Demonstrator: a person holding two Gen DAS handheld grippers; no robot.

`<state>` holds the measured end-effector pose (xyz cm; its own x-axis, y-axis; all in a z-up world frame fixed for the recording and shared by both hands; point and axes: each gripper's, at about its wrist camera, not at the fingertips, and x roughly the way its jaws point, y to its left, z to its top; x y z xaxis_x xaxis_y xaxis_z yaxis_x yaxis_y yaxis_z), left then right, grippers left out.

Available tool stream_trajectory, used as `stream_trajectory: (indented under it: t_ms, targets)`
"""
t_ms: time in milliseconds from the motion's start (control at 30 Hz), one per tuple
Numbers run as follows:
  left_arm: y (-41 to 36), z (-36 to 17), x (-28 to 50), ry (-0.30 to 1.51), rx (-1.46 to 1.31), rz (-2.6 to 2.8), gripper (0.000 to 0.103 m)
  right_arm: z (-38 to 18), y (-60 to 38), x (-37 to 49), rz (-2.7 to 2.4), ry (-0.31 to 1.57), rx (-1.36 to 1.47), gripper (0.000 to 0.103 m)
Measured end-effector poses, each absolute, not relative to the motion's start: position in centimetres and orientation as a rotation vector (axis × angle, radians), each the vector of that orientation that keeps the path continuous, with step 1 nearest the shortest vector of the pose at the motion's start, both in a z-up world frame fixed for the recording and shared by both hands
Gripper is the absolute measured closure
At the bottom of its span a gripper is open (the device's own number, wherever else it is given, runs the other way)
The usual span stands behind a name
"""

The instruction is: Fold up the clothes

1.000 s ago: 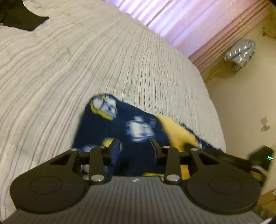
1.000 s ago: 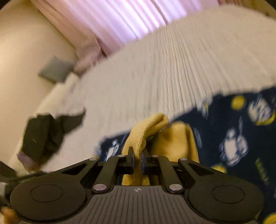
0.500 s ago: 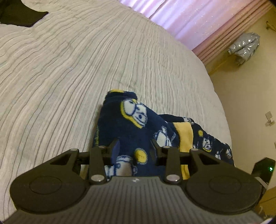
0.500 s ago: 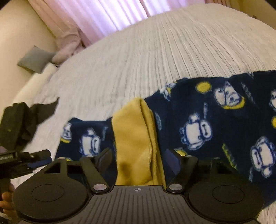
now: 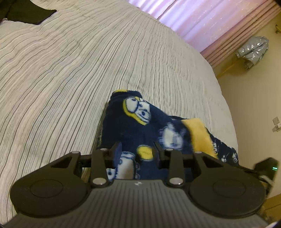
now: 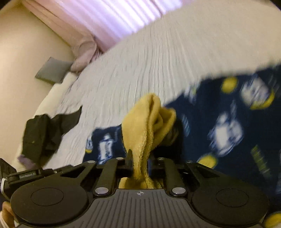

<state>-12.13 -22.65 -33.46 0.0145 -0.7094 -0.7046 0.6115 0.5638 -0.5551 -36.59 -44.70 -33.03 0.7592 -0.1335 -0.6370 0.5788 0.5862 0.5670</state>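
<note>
A navy fleece garment (image 5: pixel 133 121) printed with white and yellow cartoon figures lies on the striped bed cover (image 5: pixel 70 70). My left gripper (image 5: pixel 137 149) holds a thick bunch of the navy cloth, which fills the gap between its jaws. In the right wrist view the garment (image 6: pixel 219 126) spreads off to the right, blurred. Its yellow band (image 6: pixel 145 119) stands up in a ridge. My right gripper (image 6: pixel 139 157) is closing its jaws on that band, and the pads pinch it. The band also shows in the left wrist view as a yellow strip (image 5: pixel 198 133).
A black garment (image 6: pixel 43 133) lies crumpled near the bed's left edge; another black piece (image 5: pixel 26 12) lies at the far corner. Pink curtains (image 5: pixel 193 19) hang behind the bed. A silver bundle (image 5: pixel 252 49) sits on the floor, and a grey cushion (image 6: pixel 52 70) leans at the wall.
My right gripper let go of the yellow band, opened wide over it as it lay flat, then shut on it again and bunched it up. The left gripper kept its hold.
</note>
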Motion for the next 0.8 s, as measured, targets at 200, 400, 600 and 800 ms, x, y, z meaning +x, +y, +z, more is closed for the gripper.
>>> stream_trajectory:
  t_ms: [200, 400, 600, 800]
  targets:
    - [-23.7, -34.2, -12.3, 1.169, -0.089, -1.048, 0.072, -34.7, -46.3, -39.6, -0.687, 0.643, 0.873, 0.091]
    - [-24.1, -35.1, -13.0, 1.181, -0.043, -1.055, 0.072, -32.7, -45.3, -40.4, -0.68, 0.579, 0.785, 0.091]
    - [-25.0, -35.5, -12.9, 1.188, -0.027, -1.05, 0.072, -37.6, -47.5, -41.3, -0.747, 0.664, 0.977, 0.09]
    - [-25.7, -34.9, -12.8, 1.172, -0.008, -1.051, 0.072, -35.1, -48.0, -41.1, -0.8, 0.693, 0.876, 0.046]
